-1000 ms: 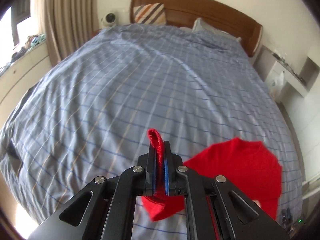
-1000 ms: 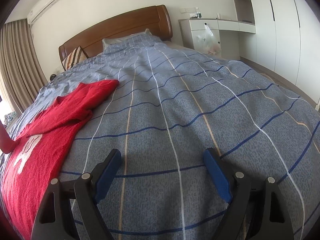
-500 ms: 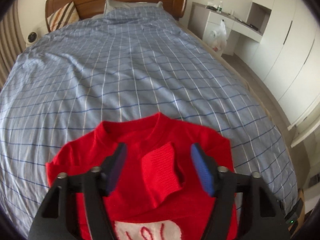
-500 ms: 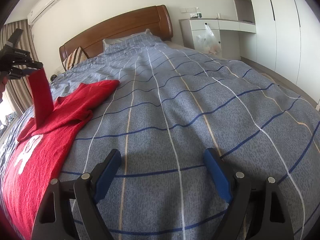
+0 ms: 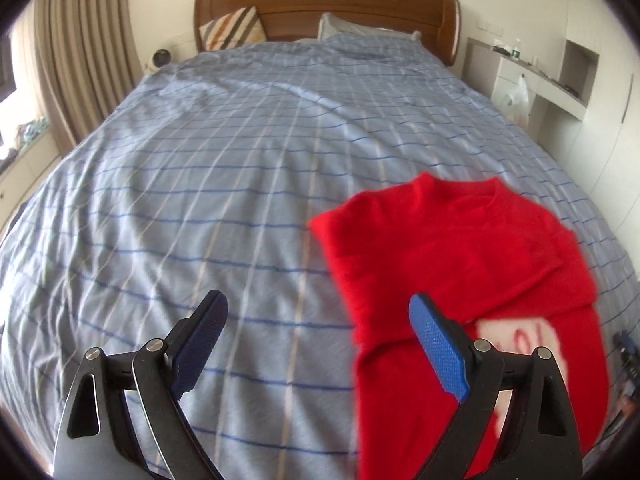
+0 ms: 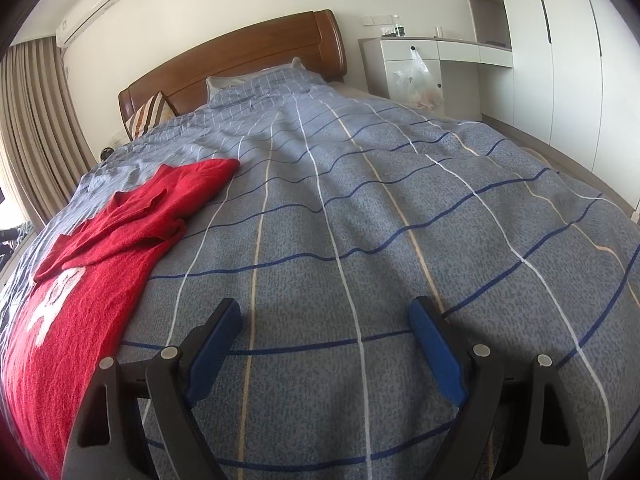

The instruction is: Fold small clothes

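Currently both jaws are spread, nothing pinched. Left hand-held gripper [image 5: 316, 344] hovers over the bed [image 5: 224, 168]; its right pad overlaps the red sweater [image 5: 472, 256] in view, contact unclear. Right hand-held gripper [image 6: 324, 348] sits low over bare duvet, sweater [image 6: 80, 280] well apart at its 9–10 o'clock.

Sweater lies flat at the left camera's 3 o'clock, collar toward the headboard [image 5: 328, 4], one sleeve [image 5: 532, 292] laid across the chest.

Judgement: sleeve fold on one side looks done; next is likely the far sleeve or the hem-up fold. To do it well: pinch only the top layer at a corner or the cuff, lift just enough to clear, carry straight across, lay flat before releasing. Both grippers on the hem corners would keep the edge square.

Writing: white print [image 5: 520, 336] with red marks on the chest, too blurred and partly covered to read. No brand or label legible.
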`<state>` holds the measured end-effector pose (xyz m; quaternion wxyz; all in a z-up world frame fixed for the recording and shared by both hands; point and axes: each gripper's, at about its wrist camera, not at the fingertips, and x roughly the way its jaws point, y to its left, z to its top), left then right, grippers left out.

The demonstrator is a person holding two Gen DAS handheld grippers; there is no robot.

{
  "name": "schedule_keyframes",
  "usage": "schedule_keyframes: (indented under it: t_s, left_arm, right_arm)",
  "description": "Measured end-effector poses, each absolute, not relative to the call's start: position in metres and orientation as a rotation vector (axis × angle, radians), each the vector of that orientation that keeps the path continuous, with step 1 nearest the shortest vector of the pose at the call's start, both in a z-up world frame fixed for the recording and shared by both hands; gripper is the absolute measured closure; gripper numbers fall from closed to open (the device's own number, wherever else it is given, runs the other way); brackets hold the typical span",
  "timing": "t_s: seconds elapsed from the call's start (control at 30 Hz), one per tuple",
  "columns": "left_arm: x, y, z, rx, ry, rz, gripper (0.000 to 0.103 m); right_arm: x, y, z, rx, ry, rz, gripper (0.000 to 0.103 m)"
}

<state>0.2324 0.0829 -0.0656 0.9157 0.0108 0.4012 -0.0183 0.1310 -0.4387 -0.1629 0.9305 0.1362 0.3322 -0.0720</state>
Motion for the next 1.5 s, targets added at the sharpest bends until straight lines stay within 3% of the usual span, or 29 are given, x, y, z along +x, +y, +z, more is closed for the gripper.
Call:
schedule_keyframes:
  t_s: [0.23, 0.47, 0.63, 1.5]
  left_arm:
    - [0.185, 0.149, -0.118, -0.113, 0.803, 0.146, 0.010]
    - [0.182, 0.163, -0.154, -0.208, 0.818, 0.183, 0.007]
    - [0.179, 0.166, -0.161, -0.214, 0.795, 0.156, 0.001]
    - [0.168, 0.166, -0.163, -0.203, 0.751, 0.140, 0.001]
  right_arm:
    - [0.132, -0.436, -0.162, 0.273, 0.680, -0.148, 0.017]
    - [0.132, -0.436, -0.162, 0.273, 0.680, -0.148, 0.017]
    - [0.132, -0.436, -0.162, 0.273, 0.680, -0.149, 0.017]
    - [0.133, -0.435, -0.162, 0.265, 0.680, -0.152, 0.017]
